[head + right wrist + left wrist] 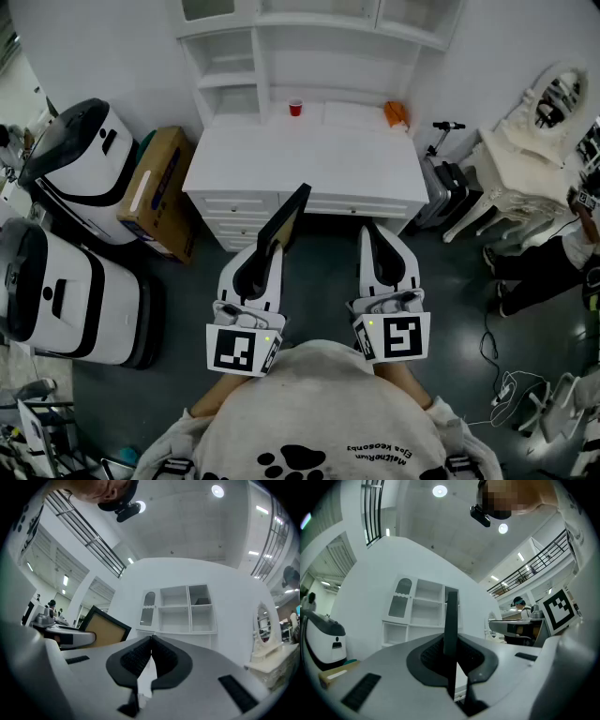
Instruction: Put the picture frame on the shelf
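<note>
The picture frame (286, 222) is black-edged with a tan back. It stands up on edge out of my left gripper (256, 265), whose jaws are shut on its lower edge. Seen along those jaws, the picture frame (450, 620) is a thin dark upright strip between the pads of the left gripper (451, 652). My right gripper (379, 255) is held beside it, shut with nothing between its jaws; its view has the picture frame (104, 629) at the left and the right gripper (150, 654) with pads touching. The white shelf unit (309, 56) stands ahead over a white dresser (309, 164).
A small red cup (295, 108) and an orange thing (397, 114) sit at the back of the dresser top. Two white machines (75, 225) and a cardboard box (159, 192) stand at the left. A white vanity with mirror (534, 150) and a suitcase (441, 187) are at the right.
</note>
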Available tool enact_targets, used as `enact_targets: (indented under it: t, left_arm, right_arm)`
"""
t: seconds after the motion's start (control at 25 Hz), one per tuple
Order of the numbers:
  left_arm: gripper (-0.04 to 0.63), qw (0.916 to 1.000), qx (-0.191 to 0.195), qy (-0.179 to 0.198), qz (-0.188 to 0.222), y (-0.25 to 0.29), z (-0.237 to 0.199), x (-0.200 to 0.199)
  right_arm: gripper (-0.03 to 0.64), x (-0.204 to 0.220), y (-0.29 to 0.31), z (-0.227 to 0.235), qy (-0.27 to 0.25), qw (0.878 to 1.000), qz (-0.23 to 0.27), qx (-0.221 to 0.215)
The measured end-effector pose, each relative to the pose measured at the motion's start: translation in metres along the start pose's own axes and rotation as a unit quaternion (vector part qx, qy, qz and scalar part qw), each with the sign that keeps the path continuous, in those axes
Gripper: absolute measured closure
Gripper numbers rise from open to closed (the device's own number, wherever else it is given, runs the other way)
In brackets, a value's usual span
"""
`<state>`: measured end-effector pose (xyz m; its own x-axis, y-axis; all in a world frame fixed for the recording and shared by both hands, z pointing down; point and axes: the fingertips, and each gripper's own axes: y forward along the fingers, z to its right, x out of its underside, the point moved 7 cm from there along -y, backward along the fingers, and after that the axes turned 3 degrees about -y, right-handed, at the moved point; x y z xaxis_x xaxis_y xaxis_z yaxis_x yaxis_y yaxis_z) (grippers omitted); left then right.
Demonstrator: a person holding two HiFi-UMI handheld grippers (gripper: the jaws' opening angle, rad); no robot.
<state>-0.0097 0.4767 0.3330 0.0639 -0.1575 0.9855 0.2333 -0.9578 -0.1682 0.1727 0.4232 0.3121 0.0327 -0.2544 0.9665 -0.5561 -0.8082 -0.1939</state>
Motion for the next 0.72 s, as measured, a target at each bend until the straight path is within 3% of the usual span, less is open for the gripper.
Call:
enact_targets:
  t: [0.72]
  left_arm:
    - [0.548,0.9997,-0.015,0.007,0.016,0.02,0.019,0.004]
  right_arm:
    - [0.583,0.01,-0.004,0.036,0.01,1.0,0.018,-0.011]
